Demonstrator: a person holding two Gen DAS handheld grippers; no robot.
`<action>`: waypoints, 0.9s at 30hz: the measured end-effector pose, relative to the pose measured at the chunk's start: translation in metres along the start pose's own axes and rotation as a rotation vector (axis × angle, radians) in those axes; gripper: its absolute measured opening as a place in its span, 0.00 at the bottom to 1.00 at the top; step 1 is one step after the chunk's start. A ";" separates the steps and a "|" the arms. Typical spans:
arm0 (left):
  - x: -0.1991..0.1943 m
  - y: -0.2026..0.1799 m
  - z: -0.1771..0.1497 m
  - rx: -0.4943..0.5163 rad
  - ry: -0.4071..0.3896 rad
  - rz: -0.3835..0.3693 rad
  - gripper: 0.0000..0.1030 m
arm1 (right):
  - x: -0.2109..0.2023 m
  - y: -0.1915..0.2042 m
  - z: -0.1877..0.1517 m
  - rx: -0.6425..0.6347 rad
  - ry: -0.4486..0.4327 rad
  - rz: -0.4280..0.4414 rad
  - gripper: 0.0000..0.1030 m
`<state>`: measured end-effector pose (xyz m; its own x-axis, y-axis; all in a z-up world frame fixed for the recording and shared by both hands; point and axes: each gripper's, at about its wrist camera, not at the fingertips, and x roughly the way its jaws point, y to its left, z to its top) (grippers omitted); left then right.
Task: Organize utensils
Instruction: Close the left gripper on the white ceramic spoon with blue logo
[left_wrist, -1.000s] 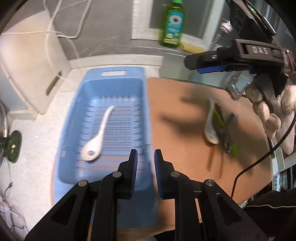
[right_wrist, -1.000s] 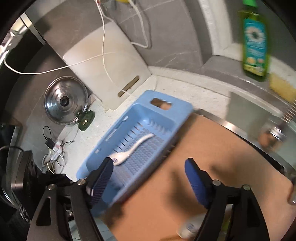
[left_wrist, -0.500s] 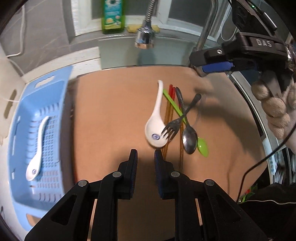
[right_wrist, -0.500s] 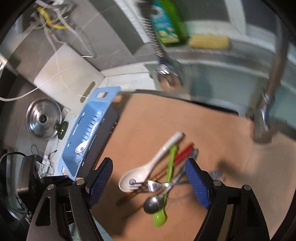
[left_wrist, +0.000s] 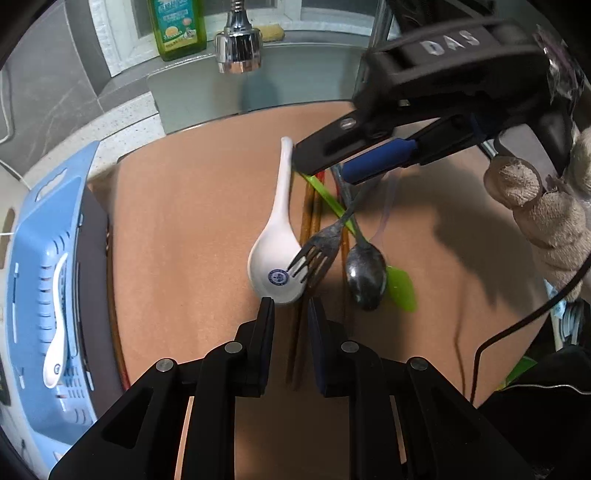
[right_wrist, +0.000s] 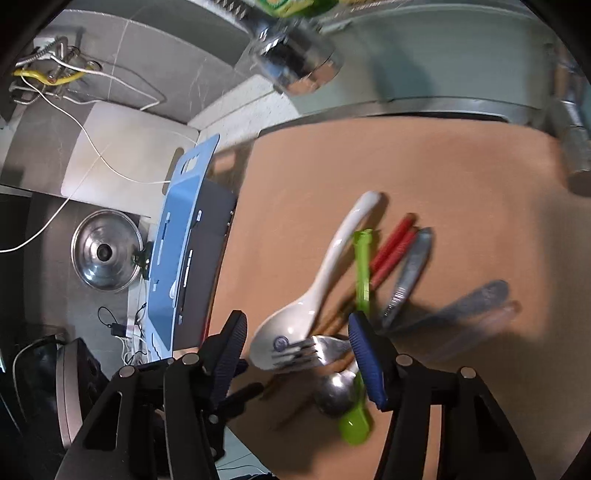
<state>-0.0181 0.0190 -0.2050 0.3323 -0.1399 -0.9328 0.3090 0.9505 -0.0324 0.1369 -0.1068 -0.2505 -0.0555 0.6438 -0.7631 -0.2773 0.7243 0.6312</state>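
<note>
A pile of utensils lies on the brown board: a white ceramic spoon, a metal fork resting on its bowl, a metal spoon, a green plastic spoon and red-topped chopsticks. My left gripper hovers just short of the white spoon's bowl, with a narrow gap and nothing held. My right gripper, held in a gloved hand, hangs above the pile. Its jaws are closing, with the white spoon and fork seen between them, untouched.
A blue slotted basket stands off the board's left edge and holds another white spoon. A tap head hangs over the sink behind, beside a green soap bottle. A pot lid and white cutting board sit beyond the basket.
Both grippers swung from the blue basket to the utensil pile and came lower. The right jaws have narrowed. The left jaws keep the same gap.
</note>
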 end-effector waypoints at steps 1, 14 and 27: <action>0.002 0.000 0.001 0.007 0.005 0.010 0.17 | 0.005 0.002 0.002 -0.004 0.008 -0.006 0.48; 0.003 0.002 0.000 0.040 0.016 0.014 0.17 | 0.042 0.009 0.013 -0.010 0.058 -0.100 0.42; 0.018 0.031 0.008 0.000 0.033 0.104 0.18 | 0.067 0.016 0.028 0.028 0.058 -0.083 0.41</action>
<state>0.0052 0.0441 -0.2203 0.3326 -0.0313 -0.9425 0.2741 0.9595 0.0649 0.1560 -0.0455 -0.2875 -0.0887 0.5663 -0.8194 -0.2560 0.7820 0.5682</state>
